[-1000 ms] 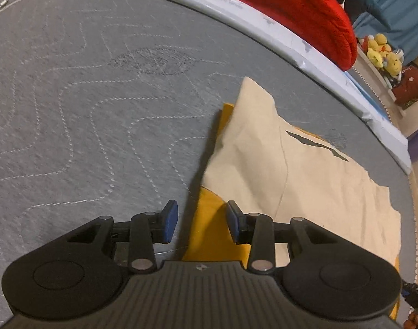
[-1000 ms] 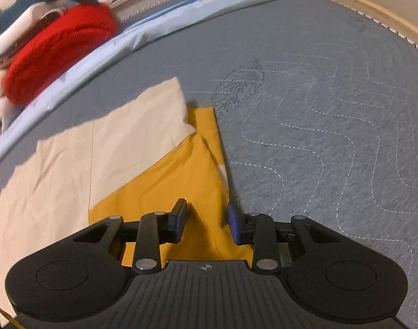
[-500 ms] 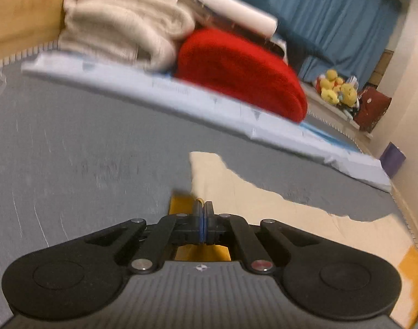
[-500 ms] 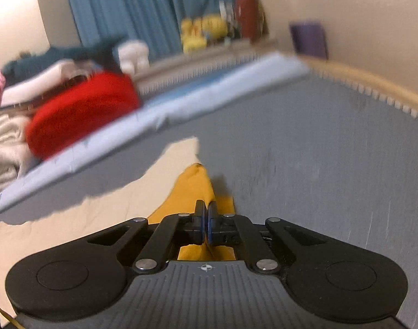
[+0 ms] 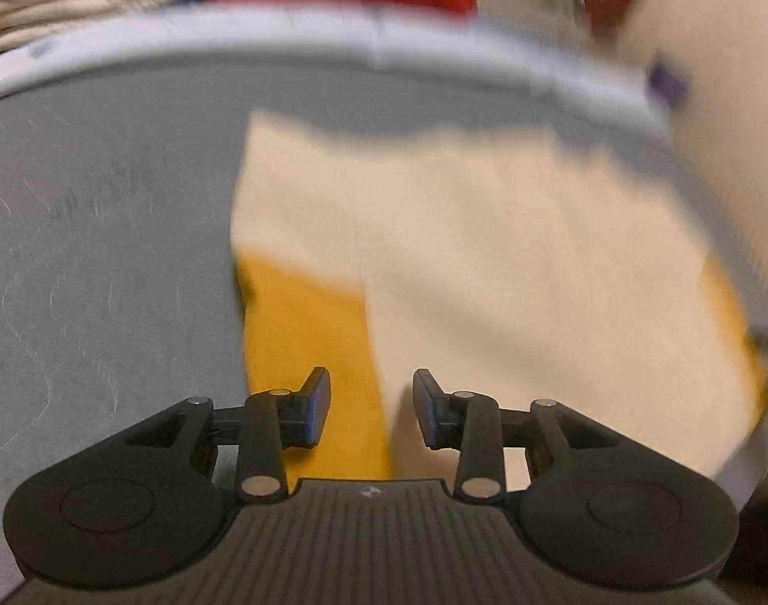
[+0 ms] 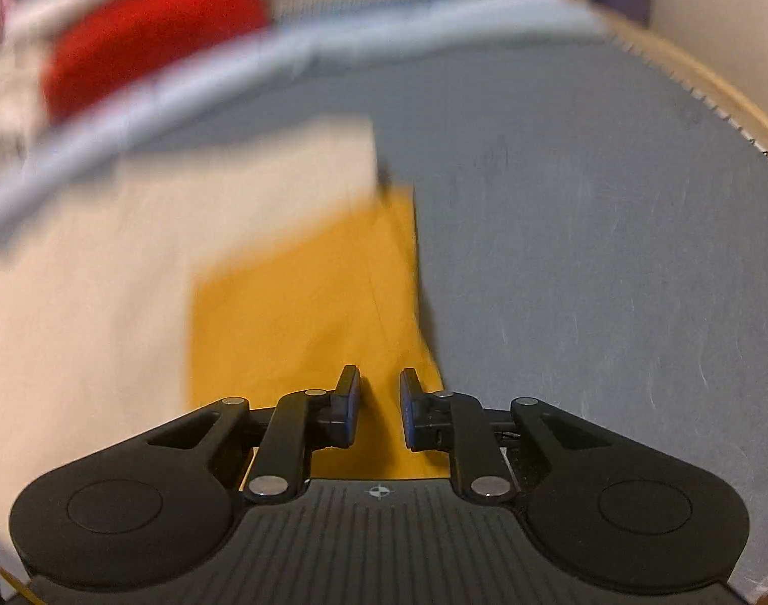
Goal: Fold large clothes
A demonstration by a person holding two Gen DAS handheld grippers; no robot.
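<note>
The garment [image 5: 485,262], cream over mustard, is spread flat on the grey quilt [image 5: 91,262]; both the left claw [image 5: 371,406] and right claw [image 6: 379,406] are held low above it, spread and empty.

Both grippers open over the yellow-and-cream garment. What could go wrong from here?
1. Both views are motion-blurred, so a grab now may miss the fabric edge.
2. The left gripper straddles the seam between the mustard-yellow fabric and the cream fabric panel; it may pinch only one layer.
3. The right gripper sits near the yellow edge by the grey quilted mat; closing could catch the mat or miss.
</note>
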